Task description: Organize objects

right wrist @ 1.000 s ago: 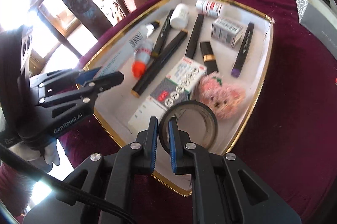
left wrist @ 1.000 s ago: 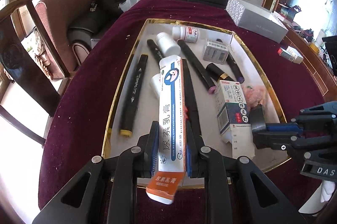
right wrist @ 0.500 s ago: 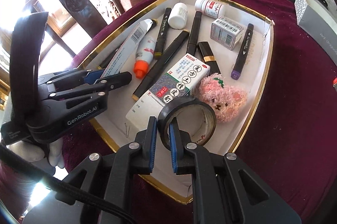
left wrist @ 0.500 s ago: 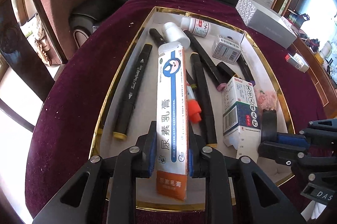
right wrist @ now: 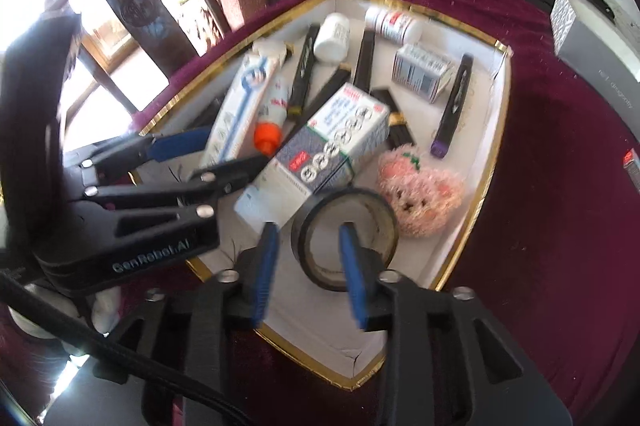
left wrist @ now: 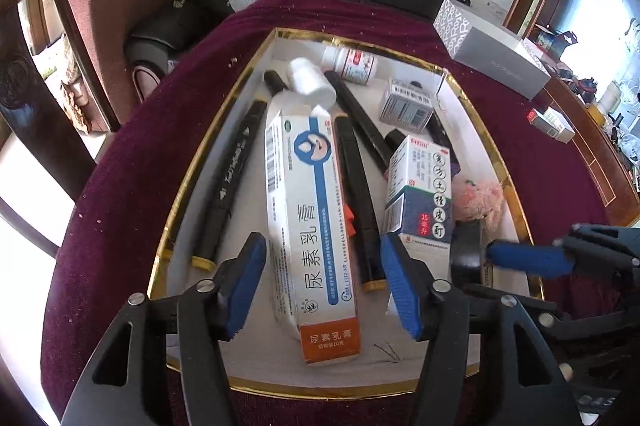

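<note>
- We see our left gripper (left wrist: 323,288) with its jaws spread wide, the blue pads (left wrist: 243,290) clear of the long ointment box (left wrist: 310,226) that lies flat between them in the gold-rimmed tray (left wrist: 180,209).
- The ointment box runs lengthwise down the tray, its orange end nearest us and its far end just below a white bottle (left wrist: 310,83).
- A black marker (left wrist: 228,181) lies to the left of the box; two more black markers (left wrist: 358,193) lie just to its right, and an orange cap (left wrist: 350,222) peeks out between them and the box.
- A blue-and-white medicine box (left wrist: 422,193) sits further right, leaning on the markers.
- Our right gripper (right wrist: 308,266) is also parted: one pad is outside the ring of the black tape roll (right wrist: 346,236), the other over its hole, and neither is pressing the roll.
- The tape roll rests on the tray floor near the corner closest to us, with the medicine box (right wrist: 332,141) just behind it and a pink plush toy (right wrist: 422,191) just beside it.
- The tray sits on a dark red tablecloth (right wrist: 560,185).
</note>
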`<state>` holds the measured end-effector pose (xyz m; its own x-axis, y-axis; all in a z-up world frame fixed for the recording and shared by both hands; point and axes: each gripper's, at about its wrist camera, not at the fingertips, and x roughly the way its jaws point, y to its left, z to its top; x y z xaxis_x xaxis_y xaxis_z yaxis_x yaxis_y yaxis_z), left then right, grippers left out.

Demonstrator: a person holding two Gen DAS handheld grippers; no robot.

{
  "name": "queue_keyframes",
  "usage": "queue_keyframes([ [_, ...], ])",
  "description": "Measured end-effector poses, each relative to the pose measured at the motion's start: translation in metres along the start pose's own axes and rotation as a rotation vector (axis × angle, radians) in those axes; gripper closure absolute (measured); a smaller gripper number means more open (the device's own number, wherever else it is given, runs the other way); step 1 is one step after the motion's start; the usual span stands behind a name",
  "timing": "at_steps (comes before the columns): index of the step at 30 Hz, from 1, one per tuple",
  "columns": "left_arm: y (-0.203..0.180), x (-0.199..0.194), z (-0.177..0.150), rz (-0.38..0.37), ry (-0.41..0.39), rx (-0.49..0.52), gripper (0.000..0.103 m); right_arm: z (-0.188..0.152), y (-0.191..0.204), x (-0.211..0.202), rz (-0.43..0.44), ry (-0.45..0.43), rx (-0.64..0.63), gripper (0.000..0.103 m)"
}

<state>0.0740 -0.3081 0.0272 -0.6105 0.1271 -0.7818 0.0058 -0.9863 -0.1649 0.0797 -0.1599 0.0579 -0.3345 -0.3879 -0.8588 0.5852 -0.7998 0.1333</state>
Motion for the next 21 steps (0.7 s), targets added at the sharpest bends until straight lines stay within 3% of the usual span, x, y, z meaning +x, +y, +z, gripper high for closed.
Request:
queue_keyframes([
  [1, -0.001, -0.006, 0.000, 0.023, -0.026, 0.000, 0.042, 0.000, 0.000, -0.006, -0.009, -0.026, 0.000, 0.045],
  [3, -0.001, -0.017, 0.001, 0.049, -0.075, -0.002, 0.036, -0.003, 0.000, -0.020, -0.033, -0.097, -0.002, 0.036],
  [6, -0.001, -0.035, 0.003, 0.111, -0.168, -0.029, 0.034, -0.008, 0.000, -0.038, -0.051, -0.184, 0.004, 0.029],
  [9, -0.004, -0.054, 0.005, 0.202, -0.255, -0.049, 0.024, -0.015, -0.001, -0.052, -0.110, -0.276, 0.022, 0.023],
  [12, -0.003, -0.074, 0.005, 0.265, -0.348, -0.089, 0.017, -0.020, -0.005, -0.064, -0.197, -0.347, 0.045, 0.023],
  [16, 0.000, -0.093, 0.003, 0.339, -0.402, -0.144, 0.002, -0.022, -0.016, -0.068, -0.279, -0.376, 0.097, 0.022],
  [18, -0.002, -0.100, 0.000, 0.380, -0.416, -0.161, 0.002, -0.025, -0.025, -0.069, -0.292, -0.380, 0.126, 0.022],
  [21, -0.003, -0.105, -0.004, 0.380, -0.405, -0.172, 0.002, -0.030, -0.034, -0.069, -0.288, -0.383, 0.153, 0.022],
])
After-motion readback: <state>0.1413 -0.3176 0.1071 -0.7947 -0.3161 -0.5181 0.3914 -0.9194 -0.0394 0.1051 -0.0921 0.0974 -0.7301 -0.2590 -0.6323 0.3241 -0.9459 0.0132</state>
